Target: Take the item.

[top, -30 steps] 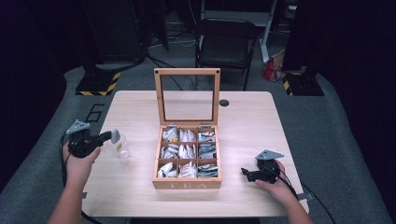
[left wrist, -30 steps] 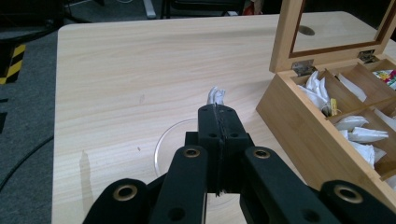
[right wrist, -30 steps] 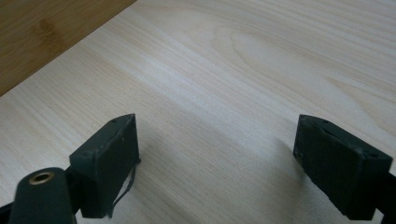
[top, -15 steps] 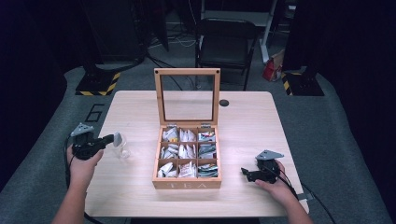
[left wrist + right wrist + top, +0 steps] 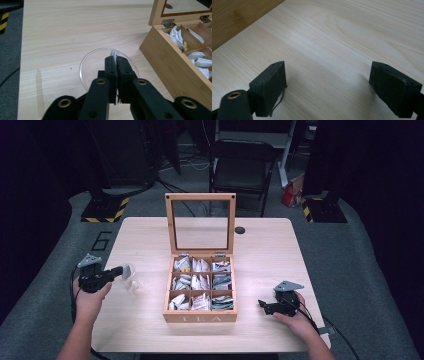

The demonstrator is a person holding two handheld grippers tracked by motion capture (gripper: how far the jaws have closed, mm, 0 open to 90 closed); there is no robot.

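On the pale wooden counter (image 5: 280,250), the left claw (image 5: 116,58), clamped on a white tea bag (image 5: 114,52) above the clear glass (image 5: 86,63), risks tipping it, while the right claw (image 5: 328,82) rests wide open and empty.

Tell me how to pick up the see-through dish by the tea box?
Grip the dish by its thin rim, coming straight down from above with one tong inside and one outside. It is shallow, round and flat on the table, so side walls offer little hold. The left tongs above it are busy pinching something white.
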